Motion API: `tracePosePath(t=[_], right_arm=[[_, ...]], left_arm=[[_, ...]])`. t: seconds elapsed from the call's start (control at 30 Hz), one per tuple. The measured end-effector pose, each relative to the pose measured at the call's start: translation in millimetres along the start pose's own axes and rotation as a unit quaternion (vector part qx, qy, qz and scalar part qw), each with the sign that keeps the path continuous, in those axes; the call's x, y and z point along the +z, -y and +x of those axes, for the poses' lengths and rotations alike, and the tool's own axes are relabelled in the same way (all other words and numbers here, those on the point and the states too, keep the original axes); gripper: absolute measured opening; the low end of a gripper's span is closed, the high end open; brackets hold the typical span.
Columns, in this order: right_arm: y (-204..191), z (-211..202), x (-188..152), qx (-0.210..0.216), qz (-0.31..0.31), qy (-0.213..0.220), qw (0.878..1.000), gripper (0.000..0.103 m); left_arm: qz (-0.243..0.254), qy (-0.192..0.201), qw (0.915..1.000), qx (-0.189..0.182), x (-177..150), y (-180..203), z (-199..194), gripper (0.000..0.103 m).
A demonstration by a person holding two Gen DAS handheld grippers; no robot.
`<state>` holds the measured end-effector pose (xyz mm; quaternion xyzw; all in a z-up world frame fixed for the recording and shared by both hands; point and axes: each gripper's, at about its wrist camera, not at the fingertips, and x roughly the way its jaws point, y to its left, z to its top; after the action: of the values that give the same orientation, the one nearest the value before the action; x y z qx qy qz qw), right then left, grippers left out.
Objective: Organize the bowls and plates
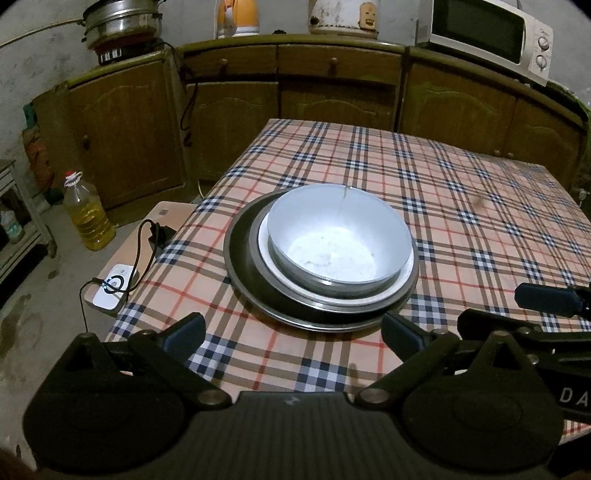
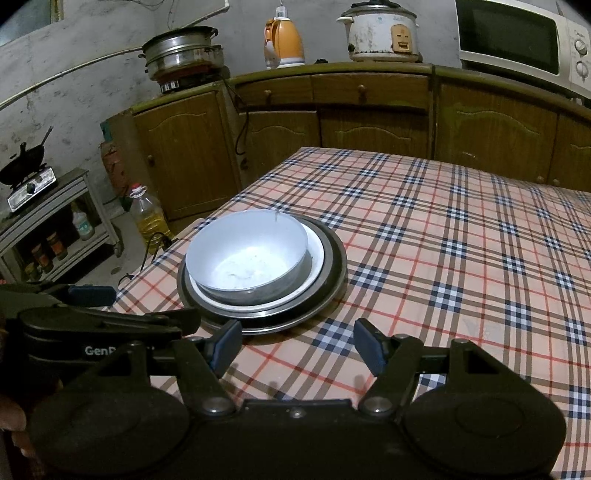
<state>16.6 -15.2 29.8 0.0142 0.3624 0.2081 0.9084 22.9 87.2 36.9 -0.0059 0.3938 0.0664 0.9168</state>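
A metal bowl sits on a white plate, which lies in a wide steel plate, all stacked on the plaid table. The stack shows in the right wrist view too: bowl, white plate, steel plate. My left gripper is open and empty, just in front of the stack. My right gripper is open and empty, in front and to the right of the stack. Its finger shows at the right of the left wrist view.
A stool with a white device and cable stands left of the table. An oil bottle is on the floor. Wooden cabinets line the back wall with a microwave, rice cooker, kettle and steamer pot.
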Motion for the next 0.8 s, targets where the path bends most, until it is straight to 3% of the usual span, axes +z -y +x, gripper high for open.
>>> tracePosePath(t=[0.8], right_arm=[[1.5, 1.0, -0.2, 0.002, 0.002, -0.002, 1.000, 0.080]], left_arm=[[0.001, -0.006, 1.0000, 0.003, -1.6, 2.1, 2.5, 0.103]])
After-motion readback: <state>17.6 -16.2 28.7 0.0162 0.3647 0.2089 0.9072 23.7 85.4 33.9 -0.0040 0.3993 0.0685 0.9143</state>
